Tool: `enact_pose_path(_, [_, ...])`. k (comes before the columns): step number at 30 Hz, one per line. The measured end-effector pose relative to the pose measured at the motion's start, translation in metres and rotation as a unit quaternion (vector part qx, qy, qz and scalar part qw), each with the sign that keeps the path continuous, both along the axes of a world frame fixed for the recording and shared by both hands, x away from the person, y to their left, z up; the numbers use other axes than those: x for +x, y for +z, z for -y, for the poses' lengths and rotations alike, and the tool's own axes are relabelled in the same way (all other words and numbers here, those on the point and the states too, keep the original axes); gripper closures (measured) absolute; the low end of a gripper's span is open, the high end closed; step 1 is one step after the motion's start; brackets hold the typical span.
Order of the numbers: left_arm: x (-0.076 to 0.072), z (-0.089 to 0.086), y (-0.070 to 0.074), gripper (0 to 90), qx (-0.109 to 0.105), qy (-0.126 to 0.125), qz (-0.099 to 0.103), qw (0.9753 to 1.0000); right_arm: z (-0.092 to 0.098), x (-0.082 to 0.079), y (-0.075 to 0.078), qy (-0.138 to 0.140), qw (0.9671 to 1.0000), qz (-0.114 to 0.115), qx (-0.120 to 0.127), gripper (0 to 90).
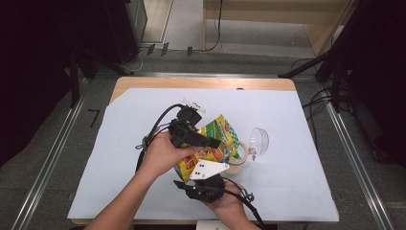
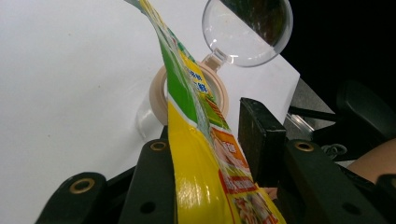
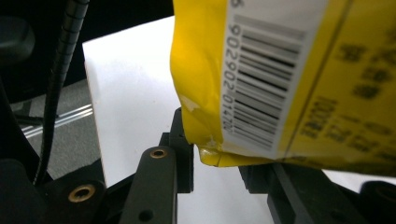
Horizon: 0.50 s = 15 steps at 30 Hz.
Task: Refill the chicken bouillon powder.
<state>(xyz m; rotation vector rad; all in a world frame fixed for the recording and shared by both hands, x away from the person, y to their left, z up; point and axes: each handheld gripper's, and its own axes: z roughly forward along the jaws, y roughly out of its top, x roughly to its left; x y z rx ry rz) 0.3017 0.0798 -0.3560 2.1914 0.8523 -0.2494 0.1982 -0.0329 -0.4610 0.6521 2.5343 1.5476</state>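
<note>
Gripping a yellow-and-green snack packet (image 1: 210, 146) from two sides, both grippers meet above the white sheet (image 1: 297, 158) that covers the table. Using the roll of tape (image 1: 238, 158) as landmark: the packet is held up in the air just on the person's side of the roll, partly overlapping it in the high view. The left gripper (image 1: 203, 140) reaches in from the left of the roll; in the left gripper view the packet's edge (image 2: 196, 154) stands between its jaws, which are still apart, one jaw clear of the film, so whether it clamps the packet cannot be told. The right gripper (image 1: 207, 178) sits nearer the person than the roll; its jaws close on the packet's lower corner (image 3: 210, 154). A clear magnifying glass (image 1: 257, 140) lies just beyond and right of the roll, its handle touching it.
</note>
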Motion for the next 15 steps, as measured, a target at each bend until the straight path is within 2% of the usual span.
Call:
enact_pose_path(3, [0.004,0.003,0.003,68.0,-0.001,0.004,-0.008,1.0,0.001,0.002,0.002,-0.002,1.0,0.002,0.002,71.8])
enact_pose_path(5, [0.008,0.006,0.002,67.1,-0.001,0.007,-0.022,0.9997,0.002,0.005,0.005,-0.001,1.0,0.0,0.002,71.7])
enact_pose_path(9, [0.01,0.009,0.008,66.3,0.004,0.004,-0.026,0.9997,0.002,0.007,0.01,0.003,1.0,0.008,0.003,72.4])
enact_pose_path(15, [0.011,0.008,0.015,63.0,-0.011,0.007,-0.02,0.9997,-0.001,0.013,0.017,0.004,0.9999,0.008,0.011,73.3])
